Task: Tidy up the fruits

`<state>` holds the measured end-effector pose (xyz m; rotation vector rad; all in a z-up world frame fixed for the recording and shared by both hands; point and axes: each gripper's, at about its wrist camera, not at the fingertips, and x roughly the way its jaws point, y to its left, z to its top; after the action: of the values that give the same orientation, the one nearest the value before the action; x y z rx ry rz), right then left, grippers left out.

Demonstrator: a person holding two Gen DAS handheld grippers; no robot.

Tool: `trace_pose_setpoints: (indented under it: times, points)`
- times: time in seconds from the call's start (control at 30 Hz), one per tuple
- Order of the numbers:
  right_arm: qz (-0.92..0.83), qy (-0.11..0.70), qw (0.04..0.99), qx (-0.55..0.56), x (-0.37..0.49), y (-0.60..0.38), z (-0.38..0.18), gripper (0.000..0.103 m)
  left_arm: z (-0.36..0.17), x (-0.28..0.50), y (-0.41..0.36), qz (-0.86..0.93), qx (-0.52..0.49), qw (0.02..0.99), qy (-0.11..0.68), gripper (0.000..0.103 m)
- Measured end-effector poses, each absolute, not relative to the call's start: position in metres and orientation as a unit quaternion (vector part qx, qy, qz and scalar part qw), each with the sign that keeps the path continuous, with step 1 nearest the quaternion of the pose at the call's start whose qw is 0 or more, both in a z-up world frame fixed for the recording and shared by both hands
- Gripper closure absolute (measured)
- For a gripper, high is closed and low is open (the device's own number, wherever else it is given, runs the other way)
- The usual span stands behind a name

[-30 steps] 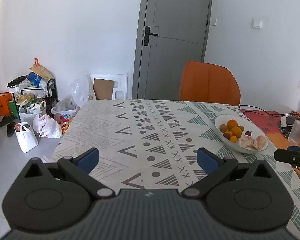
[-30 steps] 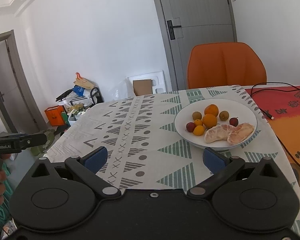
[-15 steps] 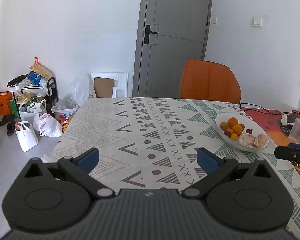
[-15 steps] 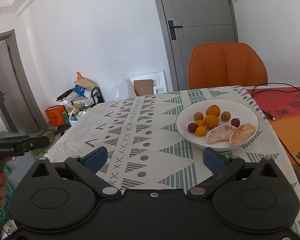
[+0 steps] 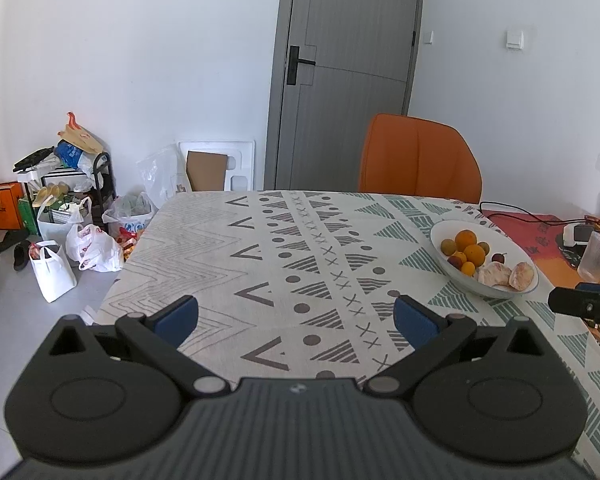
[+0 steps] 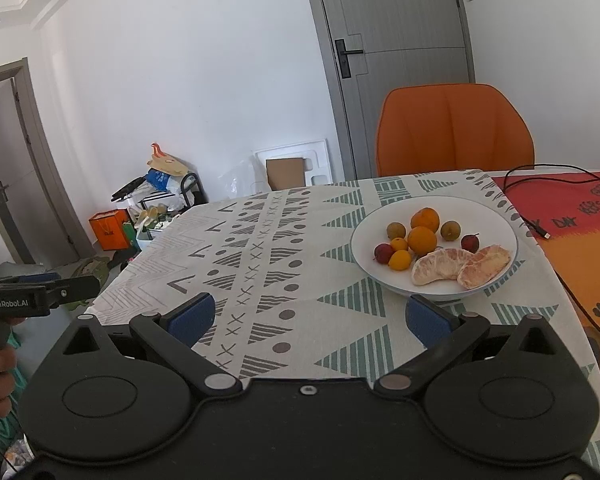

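A white plate (image 6: pixel 496 224) sits on the patterned tablecloth (image 6: pixel 268 248) and holds two oranges (image 6: pixel 422 239), small yellow, red and brown-green fruits, and two peeled pomelo segments (image 6: pixel 440 265). The plate also shows in the left wrist view (image 5: pixel 440 236) at the right. My right gripper (image 6: pixel 310 318) is open and empty, above the table's near side, just short of the plate. My left gripper (image 5: pixel 296 316) is open and empty over the near left part of the table, well left of the plate.
An orange chair (image 6: pixel 454 128) stands at the table's far side before a grey door (image 5: pixel 348 72). A red mat (image 6: pixel 572 208) with a black cable (image 6: pixel 540 170) covers the right side. A clear cup (image 5: pixel 598 256) stands at the far right. Bags (image 5: pixel 76 240) clutter the floor at left.
Both grippers have drawn back slightly, so the plate looks a little farther away in each view. Both jaws stay open and empty.
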<state>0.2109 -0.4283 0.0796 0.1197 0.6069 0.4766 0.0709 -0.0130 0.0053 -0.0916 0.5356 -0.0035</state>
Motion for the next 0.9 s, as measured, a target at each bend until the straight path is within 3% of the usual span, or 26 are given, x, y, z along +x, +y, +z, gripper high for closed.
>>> trace_pose_setpoints:
  times: [0.9]
  points:
    - [0.229, 0.304, 0.923, 0.059, 0.2136, -0.4292, 0.0729, 0.0, -0.001, 0.0746, -0.0155, 0.0, -0.044, 0.962, 0.271, 0.0]
